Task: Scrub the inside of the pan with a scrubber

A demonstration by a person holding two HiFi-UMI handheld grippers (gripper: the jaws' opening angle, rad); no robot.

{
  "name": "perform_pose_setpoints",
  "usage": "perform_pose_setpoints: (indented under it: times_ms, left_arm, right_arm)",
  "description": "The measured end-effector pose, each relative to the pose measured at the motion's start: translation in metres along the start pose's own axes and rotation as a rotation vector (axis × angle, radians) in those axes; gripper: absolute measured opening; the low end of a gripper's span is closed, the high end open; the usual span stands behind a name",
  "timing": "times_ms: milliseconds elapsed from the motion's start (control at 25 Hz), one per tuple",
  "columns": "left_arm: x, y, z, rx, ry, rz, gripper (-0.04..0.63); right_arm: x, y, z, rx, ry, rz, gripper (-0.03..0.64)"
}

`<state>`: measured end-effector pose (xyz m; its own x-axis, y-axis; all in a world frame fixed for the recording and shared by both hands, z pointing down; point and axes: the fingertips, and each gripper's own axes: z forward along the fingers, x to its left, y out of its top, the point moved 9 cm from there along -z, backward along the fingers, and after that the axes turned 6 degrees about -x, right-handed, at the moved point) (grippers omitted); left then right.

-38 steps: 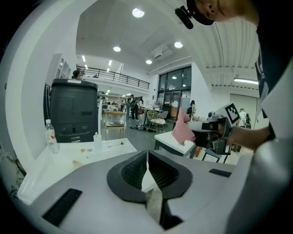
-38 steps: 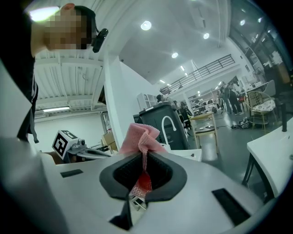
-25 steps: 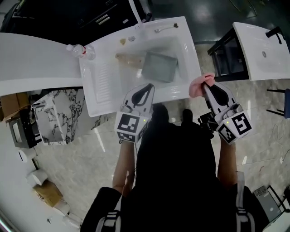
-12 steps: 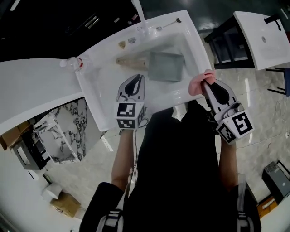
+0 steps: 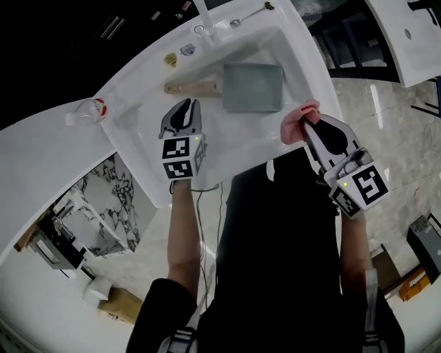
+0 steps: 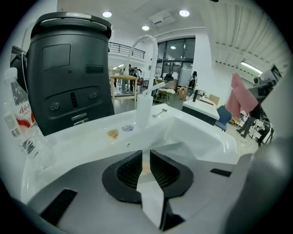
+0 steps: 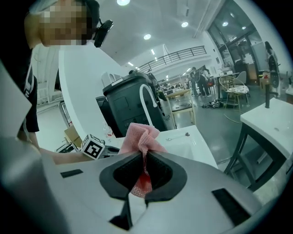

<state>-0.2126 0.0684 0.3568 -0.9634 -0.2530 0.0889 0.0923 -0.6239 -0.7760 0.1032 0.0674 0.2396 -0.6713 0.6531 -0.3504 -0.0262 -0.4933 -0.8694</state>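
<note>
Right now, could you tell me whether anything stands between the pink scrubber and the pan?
Nothing visible does: the scrubber, pinched in the right tongs, is near the sink rim, and the pan lies uncovered in the basin.

Round ceiling lights (image 6: pixel 184 13) flood the hall from above in both gripper views, joined by daylight through tall windows (image 6: pixel 176 50) at the back. In the head view the white sink (image 5: pixel 131 131) glares almost featureless. Bright streaks lie across the glossy floor (image 5: pixel 386 110), the top left corner sinks into black, and the person's dark clothing (image 5: pixel 275 241) shows no detail. Every frame bows outward, fisheye fashion, with straight edges curving and a dark vignette filling the corners. Close to the lens the left gripper (image 6: pixel 145 164) and right gripper (image 7: pixel 145 171) go soft; the pink mesh scrubber (image 7: pixel 143 135) reads crisp.
</note>
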Motion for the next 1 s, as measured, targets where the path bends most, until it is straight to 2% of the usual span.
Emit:
perform_pose_setpoints:
  times_ms: [120, 200, 360, 560, 1000]
  left_arm:
    - [0.011, -0.01, 0.018, 0.027, 0.024, 0.004, 0.049]
    - [0.019, -0.017, 0.025, 0.039, 0.037, -0.001, 0.119]
    - [0.04, -0.027, 0.04, 0.06, 0.071, -0.003, 0.147]
    - [0.054, -0.037, 0.055, 0.082, 0.086, -0.021, 0.171]
    - [0.063, -0.046, 0.085, 0.144, 0.096, 0.021, 0.193]
  right_arm:
    - [-0.009, -0.013, 0.015, 0.062, 0.028, -0.013, 0.038]
    - [-0.013, -0.021, 0.026, 0.093, 0.037, -0.009, 0.038]
    - [-0.024, -0.037, 0.05, 0.112, 0.034, 0.002, 0.038]
    - [-0.03, -0.05, 0.082, 0.148, 0.033, -0.009, 0.038]
    - [-0.051, -0.075, 0.121, 0.248, -0.036, -0.013, 0.038]
